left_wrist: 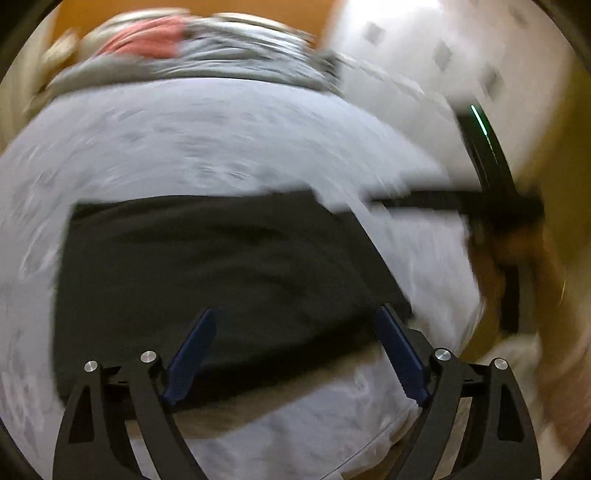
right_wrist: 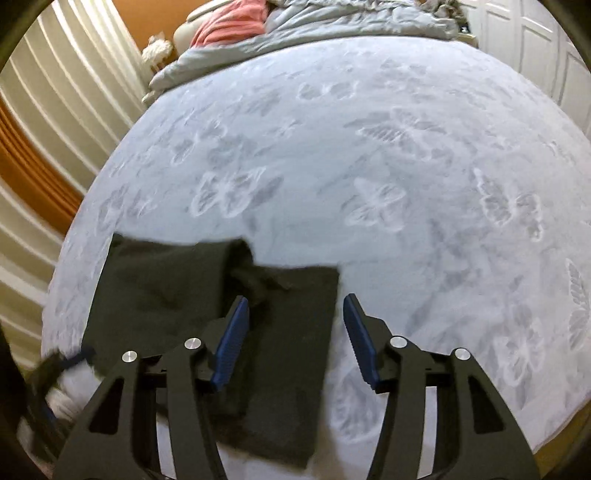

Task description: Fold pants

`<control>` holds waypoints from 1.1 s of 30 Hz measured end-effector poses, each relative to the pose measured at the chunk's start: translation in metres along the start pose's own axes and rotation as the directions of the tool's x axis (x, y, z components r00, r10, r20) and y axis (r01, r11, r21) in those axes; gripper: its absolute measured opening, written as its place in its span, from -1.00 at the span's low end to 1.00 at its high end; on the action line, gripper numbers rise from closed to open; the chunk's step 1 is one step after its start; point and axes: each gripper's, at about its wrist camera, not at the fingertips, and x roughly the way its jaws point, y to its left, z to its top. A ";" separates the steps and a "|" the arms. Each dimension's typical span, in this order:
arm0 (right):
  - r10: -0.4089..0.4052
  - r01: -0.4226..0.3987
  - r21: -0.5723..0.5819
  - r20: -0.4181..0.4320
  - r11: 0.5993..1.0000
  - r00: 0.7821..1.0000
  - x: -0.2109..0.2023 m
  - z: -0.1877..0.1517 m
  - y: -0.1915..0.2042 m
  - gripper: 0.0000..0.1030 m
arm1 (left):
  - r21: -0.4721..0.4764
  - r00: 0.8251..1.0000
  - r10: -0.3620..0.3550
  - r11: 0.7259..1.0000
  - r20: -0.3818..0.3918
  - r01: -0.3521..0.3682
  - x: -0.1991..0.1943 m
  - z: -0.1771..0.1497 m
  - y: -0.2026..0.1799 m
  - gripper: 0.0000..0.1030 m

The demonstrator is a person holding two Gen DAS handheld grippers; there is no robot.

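Black pants (right_wrist: 207, 314) lie folded flat on a pale blue bed sheet (right_wrist: 369, 166) with butterfly patterns, near the bed's front edge. In the left wrist view the pants (left_wrist: 221, 273) fill the middle, blurred by motion. My left gripper (left_wrist: 297, 314) is open and empty, hovering over the pants' near edge. My right gripper (right_wrist: 295, 302) is open and empty above the pants' right part. The right gripper and the hand holding it show at the right of the left wrist view (left_wrist: 495, 221).
A grey duvet (right_wrist: 332, 26) and a pink cloth (right_wrist: 229, 26) are heaped at the far end of the bed. White doors (right_wrist: 535, 48) stand at the right, a white radiator or slatted panel (right_wrist: 55, 110) at the left.
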 end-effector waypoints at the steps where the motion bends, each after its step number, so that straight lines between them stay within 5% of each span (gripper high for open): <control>1: 0.029 -0.029 0.024 0.005 0.999 1.000 0.001 -0.001 -0.006 0.01 | 0.055 1.000 0.007 0.998 -0.023 -0.006 0.010 -0.003 -0.014 0.67; 4: 0.059 -0.057 0.047 -0.027 0.997 0.998 0.003 -0.003 -0.011 0.02 | 0.126 0.995 0.089 0.989 -0.041 -0.084 0.041 -0.009 -0.037 0.63; 7: 0.021 -0.022 -0.043 -0.023 0.999 1.000 -0.001 -0.004 -0.006 0.04 | 0.009 0.996 0.057 0.998 -0.076 -0.056 0.060 0.001 -0.019 -0.20; 9: -0.032 0.032 -0.099 -0.003 0.995 0.999 -0.001 -0.003 -0.008 0.04 | -0.083 0.999 -0.027 0.996 -0.041 0.024 0.054 0.008 0.000 -0.69; 14: -0.023 0.037 -0.272 0.054 0.961 0.998 0.005 0.004 -0.003 0.04 | -0.294 0.979 -0.184 0.934 0.092 0.203 0.023 0.030 0.053 -0.77; 20: 0.048 -0.040 -0.442 0.006 0.896 0.999 0.036 0.004 0.035 -0.01 | -0.328 0.969 -0.186 0.916 0.161 0.230 0.000 0.043 0.072 -0.78; 23: 0.035 -0.066 -0.431 -0.080 0.900 0.996 0.056 0.007 0.042 -0.96 | -0.344 0.968 -0.180 0.910 0.172 0.231 -0.002 0.043 0.080 -0.77; 26: 0.049 -0.090 -0.437 -0.104 0.895 0.993 0.046 0.003 0.052 -0.96 | -0.362 0.963 -0.191 0.898 0.189 0.249 -0.007 0.043 0.086 -0.77; 29: 0.206 -0.249 -0.387 -0.150 0.888 0.967 0.024 -0.007 0.064 -0.96 | -0.362 0.954 -0.205 0.891 0.218 0.274 -0.016 0.041 0.092 -0.77; 33: 0.292 -0.359 -0.310 -0.242 0.880 0.925 0.048 -0.023 0.079 -0.96 | -0.335 0.949 -0.240 0.894 0.203 0.298 -0.012 0.042 0.083 -0.77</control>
